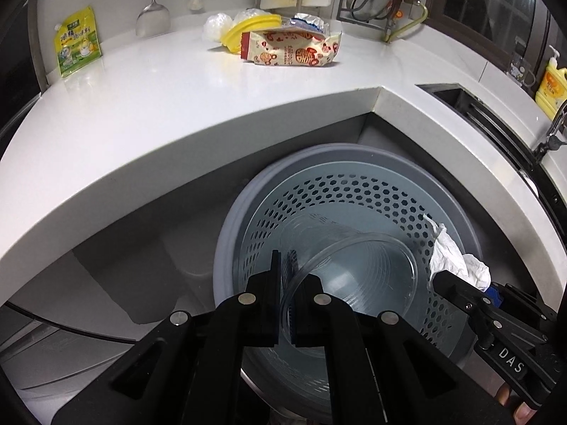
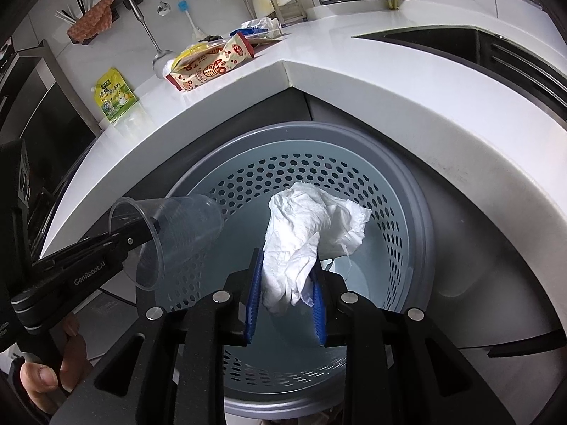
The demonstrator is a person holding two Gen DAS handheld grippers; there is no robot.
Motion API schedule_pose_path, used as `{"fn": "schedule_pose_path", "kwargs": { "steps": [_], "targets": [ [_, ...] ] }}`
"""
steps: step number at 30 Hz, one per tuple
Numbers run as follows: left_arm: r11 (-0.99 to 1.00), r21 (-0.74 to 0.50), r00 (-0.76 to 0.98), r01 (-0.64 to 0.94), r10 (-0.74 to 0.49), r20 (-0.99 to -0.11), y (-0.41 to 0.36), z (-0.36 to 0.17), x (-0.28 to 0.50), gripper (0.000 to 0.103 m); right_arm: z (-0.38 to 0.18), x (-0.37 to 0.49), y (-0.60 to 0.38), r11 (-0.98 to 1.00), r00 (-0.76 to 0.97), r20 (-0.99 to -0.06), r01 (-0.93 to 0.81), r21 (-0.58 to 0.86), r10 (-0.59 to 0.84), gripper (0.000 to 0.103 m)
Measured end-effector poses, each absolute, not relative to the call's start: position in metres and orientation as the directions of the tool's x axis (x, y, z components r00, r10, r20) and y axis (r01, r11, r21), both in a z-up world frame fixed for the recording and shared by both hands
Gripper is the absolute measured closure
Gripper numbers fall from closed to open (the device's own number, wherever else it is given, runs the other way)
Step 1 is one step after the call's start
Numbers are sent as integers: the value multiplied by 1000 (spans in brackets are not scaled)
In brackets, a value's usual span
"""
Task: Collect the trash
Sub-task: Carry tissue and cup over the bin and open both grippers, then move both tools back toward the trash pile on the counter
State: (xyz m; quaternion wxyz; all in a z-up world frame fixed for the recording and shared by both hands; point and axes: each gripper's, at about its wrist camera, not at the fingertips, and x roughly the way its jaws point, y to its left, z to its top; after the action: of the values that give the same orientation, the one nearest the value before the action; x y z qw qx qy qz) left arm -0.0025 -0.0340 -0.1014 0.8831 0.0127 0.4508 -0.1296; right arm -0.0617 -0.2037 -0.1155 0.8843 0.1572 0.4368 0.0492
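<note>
A grey perforated bin (image 1: pixel 248 191) stands on the floor in the corner under the white counter. My left gripper (image 1: pixel 288 272) is shut on the rim of a clear plastic cup (image 1: pixel 354 272), which lies tilted on its side above the bin's opening. From the right wrist view the cup (image 2: pixel 170 226) hangs at the bin's left edge, pinched by the left gripper (image 2: pixel 149 228). My right gripper (image 2: pixel 288 262), with blue pads, is shut on a crumpled white paper towel (image 2: pixel 312 219) over the middle of the bin (image 2: pixel 407 184). The towel (image 1: pixel 450 258) shows at the bin's right side.
On the counter (image 1: pixel 141 106) lie a printed snack wrapper (image 1: pixel 290 51), a yellow lid (image 1: pixel 251 26), crumpled plastic and a green-yellow pouch (image 1: pixel 76 40). A sink (image 1: pixel 457 95) and a yellow soap bottle (image 1: pixel 553 85) are at the right. A hand (image 2: pixel 39 375) grips the left tool.
</note>
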Motion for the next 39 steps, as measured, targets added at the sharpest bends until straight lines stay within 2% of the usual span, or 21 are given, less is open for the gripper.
{"fn": "schedule_pose_path", "kwargs": {
  "steps": [5, 7, 9, 10, 11, 12, 13, 21, 24, 26, 28, 39],
  "targets": [
    [969, -85, 544, 233, -203, -815, -35, -107, -1, 97, -120, -59, -205, 943, 607, -762, 58, 326, 226, 72],
    [969, -79, 541, 233, -197, -818, -36, -108, -2, 97, -120, -59, -206, 943, 611, -759, 60, 328, 226, 67],
    [970, -76, 544, 231, -193, -816, -36, -107, -2, 92, -119, -61, -207, 942, 617, -754, 59, 331, 226, 58],
    [970, -74, 547, 231, -193, -815, -36, -107, -3, 83, -118, -62, -207, 942, 621, -751, 59, 331, 225, 58],
    [971, -71, 552, 229, -190, -812, -36, -107, -4, 68, -117, -62, -208, 942, 625, -748, 57, 331, 225, 57],
    [972, -67, 559, 224, -184, -809, -36, -106, -4, 60, -116, -62, -208, 942, 627, -746, 57, 331, 224, 57],
    [974, -64, 573, 218, -180, -799, -35, -103, -6, 46, -115, -63, -209, 942, 630, -744, 57, 331, 223, 57],
    [974, -49, 590, 221, -173, -788, -36, -98, -8, 40, -113, -67, -212, 940, 643, -732, 55, 337, 224, 57],
    [976, -43, 599, 213, -165, -783, -35, -97, -8, 31, -112, -68, -212, 940, 647, -729, 57, 337, 223, 56],
    [979, -36, 611, 202, -154, -776, -33, -95, -9, 18, -111, -68, -213, 939, 651, -726, 57, 338, 222, 56],
    [981, -35, 624, 189, -148, -767, -31, -93, -10, 13, -110, -69, -213, 939, 654, -723, 57, 338, 220, 54],
    [990, -20, 672, 141, -111, -733, -17, -83, -11, 8, -100, -72, -211, 948, 674, -711, 54, 315, 198, 49]
  ]
}}
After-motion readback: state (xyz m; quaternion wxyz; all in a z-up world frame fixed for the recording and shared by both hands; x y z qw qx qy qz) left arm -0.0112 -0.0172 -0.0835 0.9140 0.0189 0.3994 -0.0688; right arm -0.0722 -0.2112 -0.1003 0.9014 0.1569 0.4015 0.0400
